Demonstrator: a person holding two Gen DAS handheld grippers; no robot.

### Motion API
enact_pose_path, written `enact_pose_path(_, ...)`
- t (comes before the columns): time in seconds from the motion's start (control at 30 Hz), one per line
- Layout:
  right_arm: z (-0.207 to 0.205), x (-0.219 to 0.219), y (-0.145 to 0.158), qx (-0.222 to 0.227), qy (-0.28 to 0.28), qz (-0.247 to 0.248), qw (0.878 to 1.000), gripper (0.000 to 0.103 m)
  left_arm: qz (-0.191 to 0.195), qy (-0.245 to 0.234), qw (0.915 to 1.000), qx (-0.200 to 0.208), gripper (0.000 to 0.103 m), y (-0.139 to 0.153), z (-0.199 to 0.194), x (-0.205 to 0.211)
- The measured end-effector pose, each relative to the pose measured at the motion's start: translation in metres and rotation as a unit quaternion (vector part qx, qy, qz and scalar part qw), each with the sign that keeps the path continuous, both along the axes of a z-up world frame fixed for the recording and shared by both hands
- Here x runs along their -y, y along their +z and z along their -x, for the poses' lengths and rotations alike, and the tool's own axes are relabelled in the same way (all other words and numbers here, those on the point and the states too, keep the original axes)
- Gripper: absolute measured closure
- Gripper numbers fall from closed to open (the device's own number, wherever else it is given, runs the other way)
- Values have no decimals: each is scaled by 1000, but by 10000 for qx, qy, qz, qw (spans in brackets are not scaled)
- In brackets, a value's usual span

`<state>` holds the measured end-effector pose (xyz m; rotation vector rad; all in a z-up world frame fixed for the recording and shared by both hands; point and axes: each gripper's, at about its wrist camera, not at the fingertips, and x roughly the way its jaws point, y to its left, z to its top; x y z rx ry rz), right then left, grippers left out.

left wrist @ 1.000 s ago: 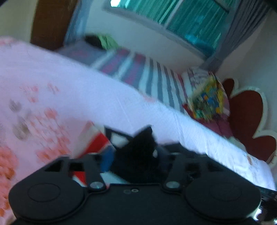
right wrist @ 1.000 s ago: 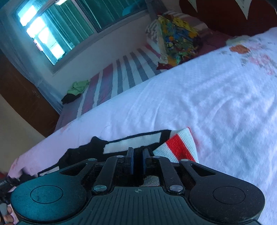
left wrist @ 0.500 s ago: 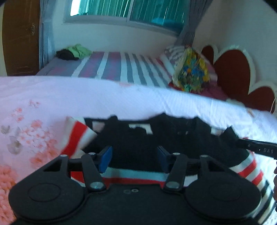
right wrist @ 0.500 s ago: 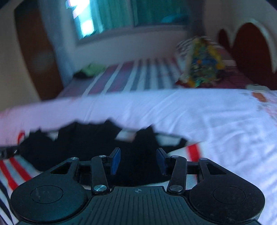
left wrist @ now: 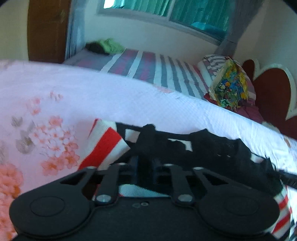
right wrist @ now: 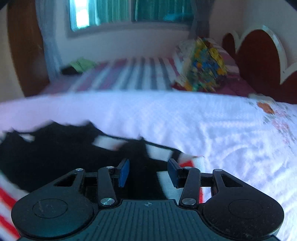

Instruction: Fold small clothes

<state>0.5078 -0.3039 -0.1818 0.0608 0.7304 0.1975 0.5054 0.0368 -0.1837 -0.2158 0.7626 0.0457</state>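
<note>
Black knit sweater with red-and-white striped sleeves [left wrist: 194, 148] lay across the lower frame on the pink floral bedspread [left wrist: 55, 96], long axis sideways. Left tongs [left wrist: 145, 165] were pinched on its black fabric; right tongs [right wrist: 148, 171] gaped, empty, just above it.

A pink floral bedspread [left wrist: 55, 103] covers the near bed. Beyond it lies a striped mattress [left wrist: 148, 64] with a green cloth [left wrist: 111, 45] at its far end and a multicoloured pillow [left wrist: 230, 87] near the red heart-shaped headboard [left wrist: 271, 92]. A teal-curtained window [left wrist: 167, 9] sits above, beside a brown door [left wrist: 46, 29].
</note>
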Motion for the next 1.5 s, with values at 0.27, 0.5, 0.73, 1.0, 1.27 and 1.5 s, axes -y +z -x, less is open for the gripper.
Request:
enact_pose_path(0.27, 65, -52, 29, 308, 1046, -142, 9939, 57, -375, -951, 9944, 283, 52, 23, 68, 40)
enact_pose_path(0.5, 54, -64, -17, 60, 799, 538, 9953, 56, -383, -789, 9961, 105, 44, -10, 86, 29)
enact_pose_path(0.73, 75, -56, 11, 112, 692, 109, 9975, 55, -518, -744, 9956, 247, 47, 13, 111, 24)
enact_pose_path(1.0, 87, -78, -13, -19, 964, 595, 9936, 54, -807, -855, 9931, 20, 43, -6, 110, 31)
enact_pose_path(1.27, 115, -57, -19, -239, 579, 401, 9972, 54, -798, -865, 9930, -25, 45, -7, 125, 23)
enact_pose_path(1.5, 139, -27, 1, -114, 165, 403, 9990, 54, -612, -651, 9959, -112, 41, -2, 132, 12)
